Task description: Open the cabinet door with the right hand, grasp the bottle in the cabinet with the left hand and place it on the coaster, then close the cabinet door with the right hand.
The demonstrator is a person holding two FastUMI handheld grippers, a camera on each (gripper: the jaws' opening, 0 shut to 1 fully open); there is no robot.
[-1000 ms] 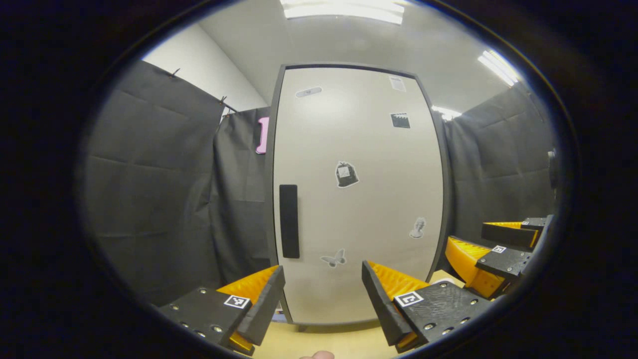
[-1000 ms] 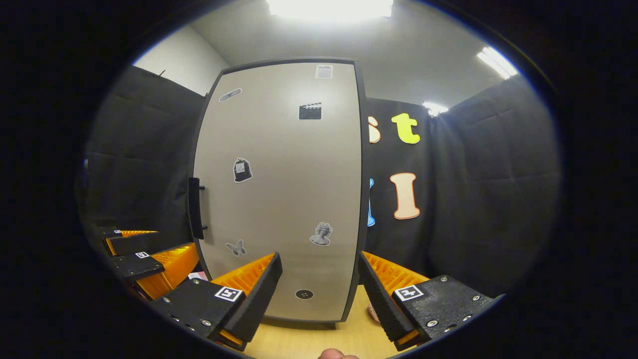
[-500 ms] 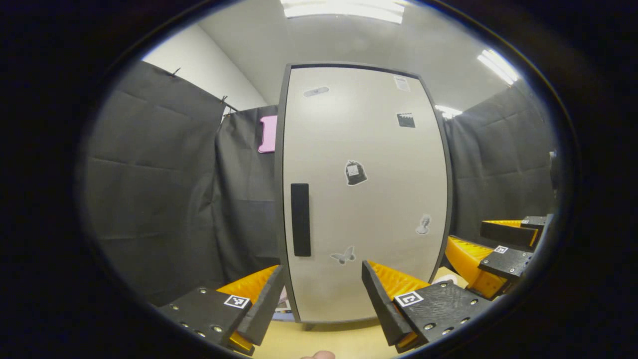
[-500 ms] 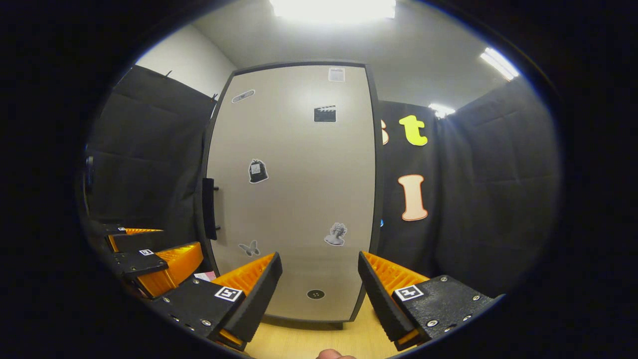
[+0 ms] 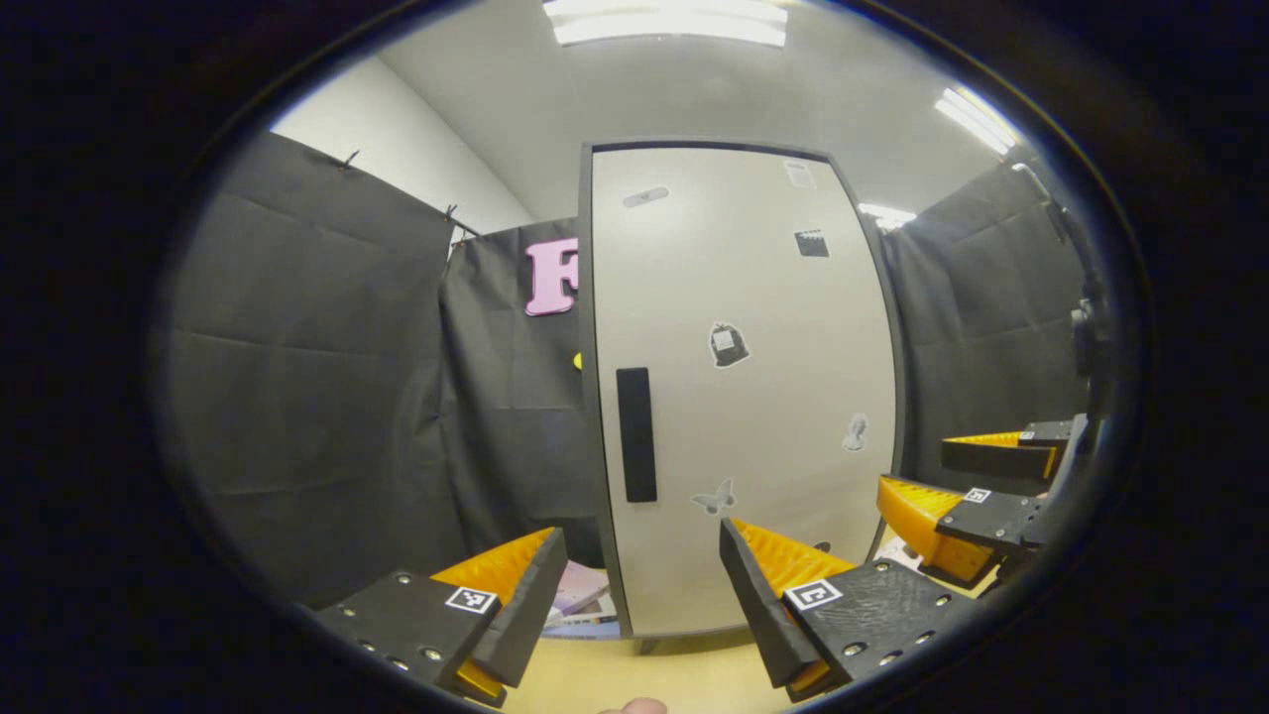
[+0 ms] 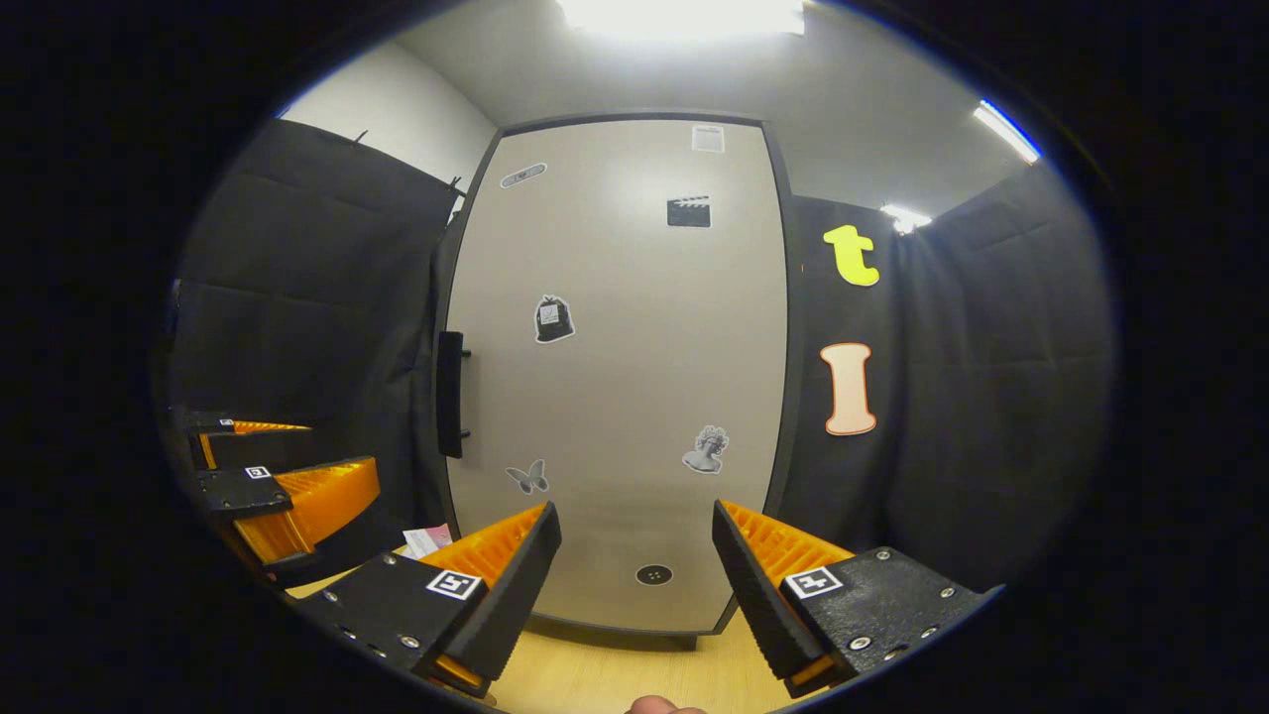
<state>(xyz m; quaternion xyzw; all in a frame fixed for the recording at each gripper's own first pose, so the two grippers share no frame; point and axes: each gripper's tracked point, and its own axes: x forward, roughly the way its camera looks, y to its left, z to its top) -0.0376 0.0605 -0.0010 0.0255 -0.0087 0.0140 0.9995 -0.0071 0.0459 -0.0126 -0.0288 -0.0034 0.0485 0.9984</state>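
A tall beige cabinet with a dark frame stands shut ahead; its door [image 5: 753, 397] [image 6: 615, 397] carries several small stickers. The black bar handle [image 5: 635, 434] [image 6: 451, 394] runs upright along the door's left edge. The shut door hides the inside. My left gripper [image 5: 639, 595] is open and empty, a short way in front of the door's lower half, just below the handle. My right gripper [image 6: 634, 585] is open and empty too, facing the door's lower middle. The right gripper [image 5: 912, 471] sits off to the right in the left gripper view, and the left gripper [image 6: 337, 446] sits left in the right gripper view.
The cabinet stands on a light wooden tabletop [image 5: 634, 679] [image 6: 595, 679]. Some papers or booklets [image 5: 585, 600] lie by the cabinet's left foot, and a small card [image 6: 428, 540] lies there too. Black cloth walls close in both sides and the back.
The cabinet has slid to the right in both views, so both grippers have shifted left relative to it. The door stays shut and both grippers stay open.
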